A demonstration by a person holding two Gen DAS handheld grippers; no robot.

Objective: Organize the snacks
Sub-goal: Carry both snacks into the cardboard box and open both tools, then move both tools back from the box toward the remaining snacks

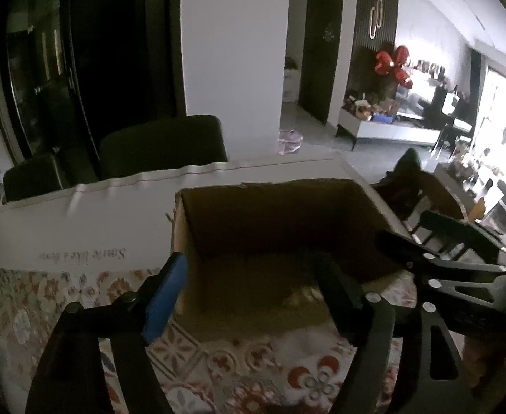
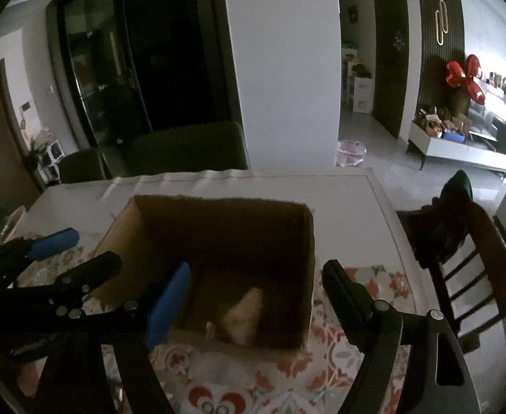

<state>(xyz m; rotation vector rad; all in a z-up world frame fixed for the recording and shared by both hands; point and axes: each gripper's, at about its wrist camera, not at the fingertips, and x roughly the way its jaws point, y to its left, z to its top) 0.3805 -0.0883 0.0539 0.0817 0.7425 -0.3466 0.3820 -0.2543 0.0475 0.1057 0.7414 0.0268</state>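
Both the left gripper (image 1: 249, 276) and right gripper (image 2: 256, 283) are hovering released over the cardboard box (image 2: 218, 241); inside it, a pale snack packet (image 2: 244, 317) is probably light, crinkly, best pinched by its upper edge.

The only writing I can make out is a line of cursive print, upside down, on the white table cover (image 1: 80, 220) left of the box (image 1: 280, 227), reading something like "Smile like a…", its last word too blurred to read.
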